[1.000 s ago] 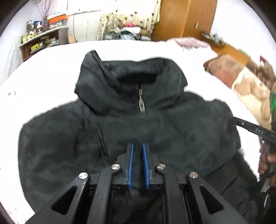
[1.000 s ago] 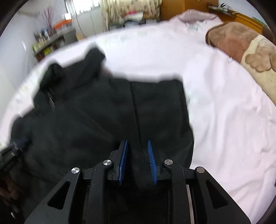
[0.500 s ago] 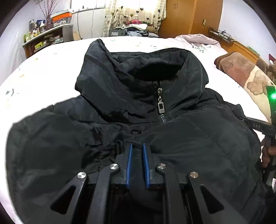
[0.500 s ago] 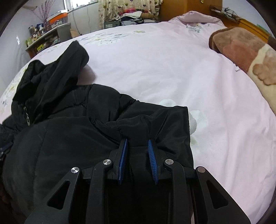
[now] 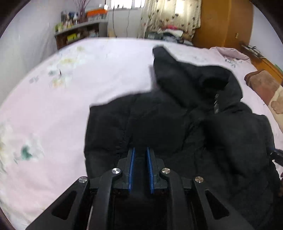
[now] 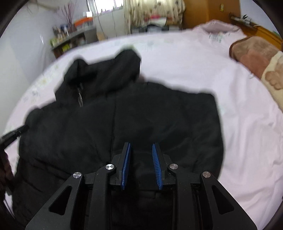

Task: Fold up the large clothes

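Note:
A black padded jacket point(image 5: 176, 123) lies front up on the pink bed sheet point(image 5: 70, 106), its collar point(image 5: 194, 79) at the far end and its zip pull point(image 5: 216, 106) showing. My left gripper point(image 5: 140, 150) is shut on black fabric at the jacket's near left edge. In the right wrist view the jacket point(image 6: 123, 123) fills the middle, zip pull point(image 6: 80, 99) at upper left. There my right gripper point(image 6: 141, 146) is shut on a thicker bunch of jacket fabric at its near right side. The left gripper's tip point(image 6: 14, 134) shows at the left border.
A brown and cream blanket point(image 6: 256, 54) lies at the bed's right side. Beyond the bed stand a cluttered shelf point(image 5: 79, 33), flowered curtains point(image 5: 169, 16) and a wooden wardrobe point(image 5: 221, 23). Bare pink sheet point(image 6: 247, 123) spreads right of the jacket.
My left gripper moved leftwards with the fabric, so the collar now sits at the right of its view. The right gripper shifted and sank a little, and the jacket's right side lies flatter.

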A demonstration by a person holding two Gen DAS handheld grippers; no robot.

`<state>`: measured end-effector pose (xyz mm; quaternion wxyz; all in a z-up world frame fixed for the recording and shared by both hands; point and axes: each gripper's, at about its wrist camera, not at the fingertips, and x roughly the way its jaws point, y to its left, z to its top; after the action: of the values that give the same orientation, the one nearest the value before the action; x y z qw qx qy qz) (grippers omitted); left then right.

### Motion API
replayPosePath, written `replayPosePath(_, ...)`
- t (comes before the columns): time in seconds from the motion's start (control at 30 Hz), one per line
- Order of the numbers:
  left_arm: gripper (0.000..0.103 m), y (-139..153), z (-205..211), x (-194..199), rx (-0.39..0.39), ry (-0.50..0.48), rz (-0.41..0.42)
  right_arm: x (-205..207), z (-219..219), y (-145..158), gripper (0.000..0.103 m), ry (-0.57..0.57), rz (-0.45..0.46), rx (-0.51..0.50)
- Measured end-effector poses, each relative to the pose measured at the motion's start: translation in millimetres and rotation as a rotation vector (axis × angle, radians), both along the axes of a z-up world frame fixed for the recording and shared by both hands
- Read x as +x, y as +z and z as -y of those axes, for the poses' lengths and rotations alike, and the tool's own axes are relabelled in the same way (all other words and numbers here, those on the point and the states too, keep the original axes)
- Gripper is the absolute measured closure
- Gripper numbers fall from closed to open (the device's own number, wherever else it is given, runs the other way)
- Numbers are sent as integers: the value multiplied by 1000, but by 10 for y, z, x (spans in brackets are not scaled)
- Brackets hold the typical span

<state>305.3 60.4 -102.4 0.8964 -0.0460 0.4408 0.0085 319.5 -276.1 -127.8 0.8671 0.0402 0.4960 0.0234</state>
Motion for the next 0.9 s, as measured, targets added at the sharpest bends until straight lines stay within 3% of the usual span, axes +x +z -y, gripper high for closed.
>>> replayPosePath(0.1, 88, 26, -20, 4, -11, 3, 2, 41, 53, -79, 77, -22, -15, 39)
replayPosePath(0.33, 85, 377, 42, -397, -61, -32, 92, -251, -194, 396, 77, 33, 97, 25)
replayPosePath(0.4, 75, 292, 94, -435, -42, -48, 71, -274, -352, 371, 77, 77, 96, 45)
replayPosePath(0.53, 75, 41, 104, -330, -55, -47, -23, -135, -556, 1, 77, 100, -6, 10)
replayPosePath(0.63, 75, 164, 105, -387, -76, -51, -34, -168, -526, 27, 77, 55, -18, 41)
replayPosePath(0.7, 75, 293, 118, -490, -98, -67, -19, -254, -492, 145, 65, 43, -16, 72)
replayPosePath(0.73, 75, 369, 132, -557, -99, -75, -10, -298, -477, 210, 53, 43, -11, 80)
replayPosePath(0.77, 75, 448, 147, -635, -101, -82, -1, -378, -476, 305, 49, 42, 2, 86)
replayPosePath(0.83, 75, 589, 167, -808, -114, -97, 16, -555, -499, 507, 49, 45, 37, 93)
replayPosePath(0.9, 65, 733, 193, -952, -118, -111, 29, -693, -551, 676, 49, 50, 63, 100)
